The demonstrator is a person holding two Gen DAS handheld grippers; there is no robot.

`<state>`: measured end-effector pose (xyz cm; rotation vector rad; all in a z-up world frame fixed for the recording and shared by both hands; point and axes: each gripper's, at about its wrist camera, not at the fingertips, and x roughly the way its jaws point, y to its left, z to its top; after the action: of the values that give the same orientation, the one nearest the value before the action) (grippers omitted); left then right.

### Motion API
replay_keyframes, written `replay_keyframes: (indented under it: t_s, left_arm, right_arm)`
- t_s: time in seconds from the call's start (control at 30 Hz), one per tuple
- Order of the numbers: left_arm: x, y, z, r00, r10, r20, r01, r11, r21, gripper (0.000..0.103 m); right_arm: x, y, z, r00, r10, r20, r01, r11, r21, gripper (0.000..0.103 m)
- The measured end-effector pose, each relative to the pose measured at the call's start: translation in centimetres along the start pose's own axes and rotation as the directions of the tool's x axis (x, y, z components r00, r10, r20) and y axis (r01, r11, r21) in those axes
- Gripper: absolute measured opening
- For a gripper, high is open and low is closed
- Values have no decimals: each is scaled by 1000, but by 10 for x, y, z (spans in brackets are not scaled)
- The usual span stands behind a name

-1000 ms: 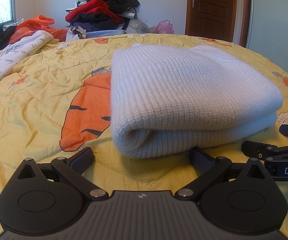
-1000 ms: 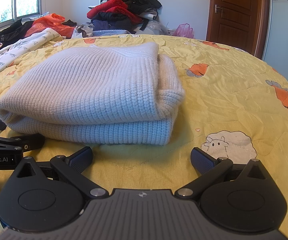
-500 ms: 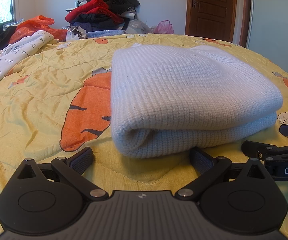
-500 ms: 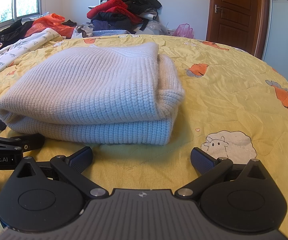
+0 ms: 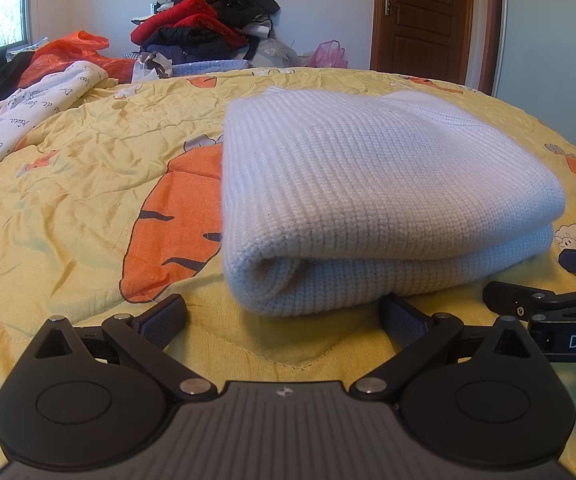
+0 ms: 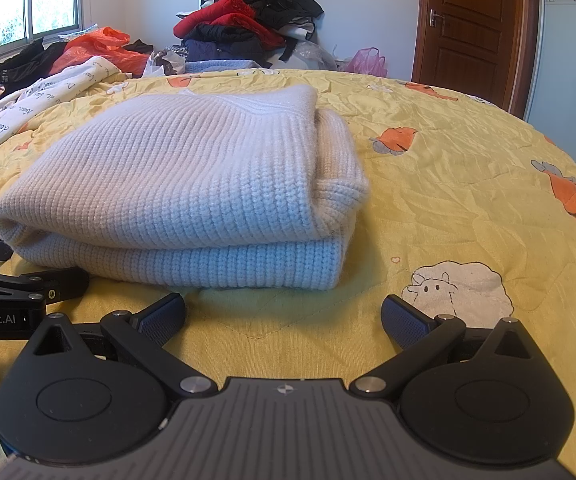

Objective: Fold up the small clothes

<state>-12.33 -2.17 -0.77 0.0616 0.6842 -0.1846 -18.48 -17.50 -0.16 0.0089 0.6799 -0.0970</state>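
A white knit sweater (image 5: 375, 196) lies folded in a thick stack on the yellow carrot-print bedspread (image 5: 68, 200). It also shows in the right wrist view (image 6: 192, 188). My left gripper (image 5: 284, 316) is open and empty, resting low on the bed just in front of the sweater's near left corner. My right gripper (image 6: 284, 316) is open and empty, just in front of the sweater's near right corner. Each gripper shows at the edge of the other's view: the right one (image 5: 547, 304) and the left one (image 6: 20, 296).
A pile of red and dark clothes (image 5: 208, 28) sits at the far end of the bed. A white printed quilt (image 5: 28, 116) and an orange plastic bag (image 5: 72, 56) lie at the far left. A brown door (image 5: 423, 16) stands at the back right.
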Motion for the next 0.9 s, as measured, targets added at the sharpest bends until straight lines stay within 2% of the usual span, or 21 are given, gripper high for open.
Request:
replay_keyframes:
  t_s: [0.57, 0.77, 0.9]
  left_arm:
    - [0, 0, 0, 1000, -1, 0, 1, 1000, 0, 103]
    - [-4, 3, 4, 1000, -23, -9, 22, 1000, -14, 103]
    - [-3, -2, 7, 999, -12, -39, 13, 1000, 23, 103]
  right_arm:
    - [0, 0, -1, 1000, -1, 1, 1, 1000, 0, 103]
    - [0, 0, 0, 1000, 5, -5, -5, 1000, 2, 103]
    - [-1, -1, 3, 1000, 9, -16, -9, 1000, 8, 103]
